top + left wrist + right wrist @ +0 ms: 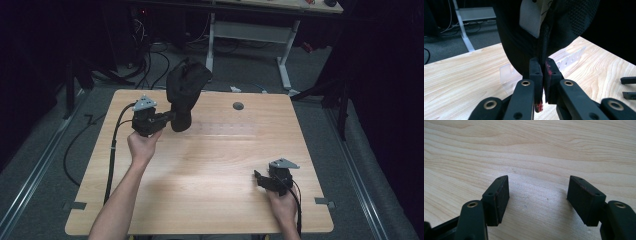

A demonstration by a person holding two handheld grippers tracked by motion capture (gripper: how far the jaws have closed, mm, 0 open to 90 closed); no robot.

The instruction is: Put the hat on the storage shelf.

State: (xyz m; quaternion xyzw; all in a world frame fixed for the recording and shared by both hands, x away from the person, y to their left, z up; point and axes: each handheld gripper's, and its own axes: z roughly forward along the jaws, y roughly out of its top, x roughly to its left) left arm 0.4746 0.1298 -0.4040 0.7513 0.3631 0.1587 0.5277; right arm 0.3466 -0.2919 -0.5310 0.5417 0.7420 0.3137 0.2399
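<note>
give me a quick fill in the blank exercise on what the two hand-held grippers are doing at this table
1. The left hand-held gripper is shut on a black ____ held up above the table.
2. The right hand-held gripper has its jaws ____ with nothing between them.
3. The table top is made of light ____.
4. A clear plastic rack lies on the table ____ the held thing.

Missing words: shoe; open; wood; beneath

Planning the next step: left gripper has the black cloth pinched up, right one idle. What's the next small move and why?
Probably bring the right gripper across to the hanging black cloth. The left gripper is shut on one edge and holds it up above the table, bunched, with a white tag showing. The right gripper's jaws stand open over bare wood, so it is free to take a second edge.
</note>
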